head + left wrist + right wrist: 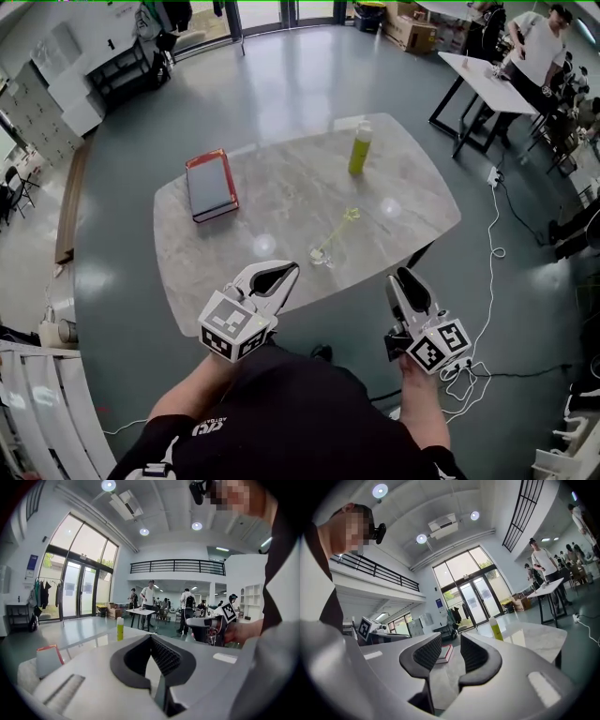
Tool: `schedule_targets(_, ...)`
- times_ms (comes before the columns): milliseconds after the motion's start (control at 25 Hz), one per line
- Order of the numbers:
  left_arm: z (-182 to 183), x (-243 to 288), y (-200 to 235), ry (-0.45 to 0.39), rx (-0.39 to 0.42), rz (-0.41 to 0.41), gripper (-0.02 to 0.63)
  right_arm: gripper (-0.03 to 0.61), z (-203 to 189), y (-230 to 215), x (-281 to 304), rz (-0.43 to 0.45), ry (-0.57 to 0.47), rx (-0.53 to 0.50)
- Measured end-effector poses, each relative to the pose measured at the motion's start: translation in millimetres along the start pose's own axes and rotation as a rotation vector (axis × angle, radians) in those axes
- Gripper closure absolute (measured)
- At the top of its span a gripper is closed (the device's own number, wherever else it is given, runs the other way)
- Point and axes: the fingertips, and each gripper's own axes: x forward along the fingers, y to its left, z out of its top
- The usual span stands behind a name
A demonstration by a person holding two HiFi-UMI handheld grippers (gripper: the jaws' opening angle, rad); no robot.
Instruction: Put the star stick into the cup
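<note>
The star stick (338, 232), thin and pale yellow, lies flat on the marble table (403, 197) near its front edge. Its lower end is beside a small clear object (319, 255). A tall yellow-green cup (360, 148) (120, 629) (495, 628) stands upright at the far side of the table. Both grippers hover in front of the table edge, apart from the stick. My left gripper (292, 270) (151, 638) has its tips together and holds nothing. My right gripper (405, 275) (451, 641) has a gap between its pads, and that gap is empty.
A red-edged grey book (211, 185) lies on the table's left part. Behind and to the right stands a white table (487, 80) with people around it. A white cable (493, 246) runs over the floor to the right of the marble table.
</note>
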Motion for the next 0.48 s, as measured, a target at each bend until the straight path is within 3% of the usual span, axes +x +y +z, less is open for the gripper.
schedule_targets(360, 27.9, -43.6, 11.1, -0.059, 0.062, -0.001, 0.611, 0.496, 29.3, 68.9, 11.0, 0.052, -0.029, -0.088)
schedule_targets(480, 30.8, -63.7, 29.9, -0.057, 0.048, 0.028, 0.611, 0.518, 28.1, 93.3, 26.6, 0.08, -0.004, -0.09)
